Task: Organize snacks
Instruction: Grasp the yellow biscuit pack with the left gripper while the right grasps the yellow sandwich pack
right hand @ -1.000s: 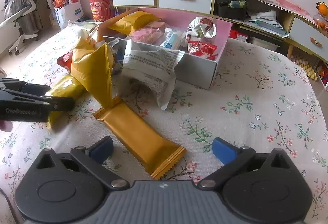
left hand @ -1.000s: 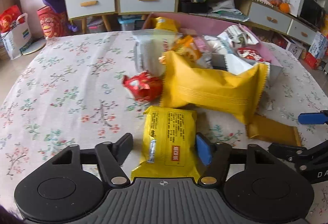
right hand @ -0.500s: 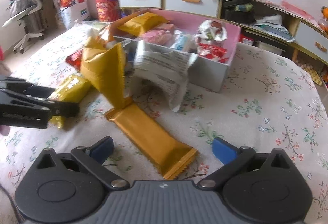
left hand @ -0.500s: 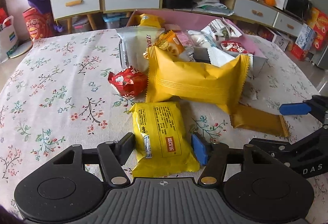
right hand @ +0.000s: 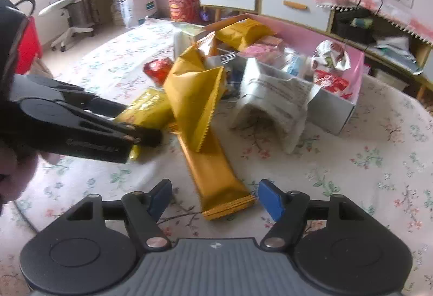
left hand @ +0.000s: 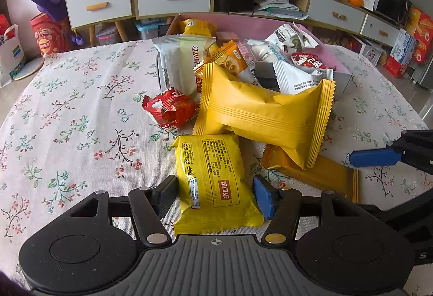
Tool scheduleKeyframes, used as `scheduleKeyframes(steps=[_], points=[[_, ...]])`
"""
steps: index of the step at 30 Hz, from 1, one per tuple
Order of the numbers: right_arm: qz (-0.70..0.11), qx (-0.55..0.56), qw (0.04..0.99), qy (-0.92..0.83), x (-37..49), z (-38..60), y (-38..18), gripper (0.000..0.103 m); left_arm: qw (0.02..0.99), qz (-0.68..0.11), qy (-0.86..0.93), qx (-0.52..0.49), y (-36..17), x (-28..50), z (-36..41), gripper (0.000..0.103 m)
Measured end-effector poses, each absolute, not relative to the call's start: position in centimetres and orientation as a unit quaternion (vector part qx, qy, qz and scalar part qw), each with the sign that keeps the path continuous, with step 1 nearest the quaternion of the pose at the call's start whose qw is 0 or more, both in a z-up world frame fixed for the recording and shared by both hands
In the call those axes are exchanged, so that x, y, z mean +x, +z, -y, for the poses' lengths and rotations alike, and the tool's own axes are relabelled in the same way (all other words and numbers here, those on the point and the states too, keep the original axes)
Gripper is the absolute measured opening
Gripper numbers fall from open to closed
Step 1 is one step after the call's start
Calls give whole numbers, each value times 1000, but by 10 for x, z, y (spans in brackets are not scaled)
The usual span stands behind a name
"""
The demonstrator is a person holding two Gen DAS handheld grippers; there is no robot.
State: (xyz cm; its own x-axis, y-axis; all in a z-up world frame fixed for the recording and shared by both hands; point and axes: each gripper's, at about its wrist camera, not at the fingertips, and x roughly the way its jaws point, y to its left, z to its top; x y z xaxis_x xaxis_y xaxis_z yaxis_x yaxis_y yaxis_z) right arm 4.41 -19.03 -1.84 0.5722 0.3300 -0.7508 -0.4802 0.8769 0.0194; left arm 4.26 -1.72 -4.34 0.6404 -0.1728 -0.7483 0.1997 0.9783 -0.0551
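A: What is the left gripper doing?
B: It is clamping the yellow snack pack lying on the flowered tablecloth.
A: And the right gripper?
B: Its jaws are closing around the orange bar's near end, pads not touching yet, before the pink box

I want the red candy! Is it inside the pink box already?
No, the red candy lies on the flowery tablecloth, outside the pink box, beside the big yellow packet.
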Motion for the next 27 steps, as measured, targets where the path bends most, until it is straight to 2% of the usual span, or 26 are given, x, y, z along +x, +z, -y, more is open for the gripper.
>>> scheduleKeyframes(steps=[6,12,27], points=[[-390,-87,889,221,48,186,-17,57,906,-411,-102,15,-43,43,16,59],[-370,-50,901,219,55,185,-6,55,906,-414,-88,-5,-40,46,6,49],[-365,93,899,225,89,176,-5,39,902,-423,-77,-33,-37,48,-8,47]])
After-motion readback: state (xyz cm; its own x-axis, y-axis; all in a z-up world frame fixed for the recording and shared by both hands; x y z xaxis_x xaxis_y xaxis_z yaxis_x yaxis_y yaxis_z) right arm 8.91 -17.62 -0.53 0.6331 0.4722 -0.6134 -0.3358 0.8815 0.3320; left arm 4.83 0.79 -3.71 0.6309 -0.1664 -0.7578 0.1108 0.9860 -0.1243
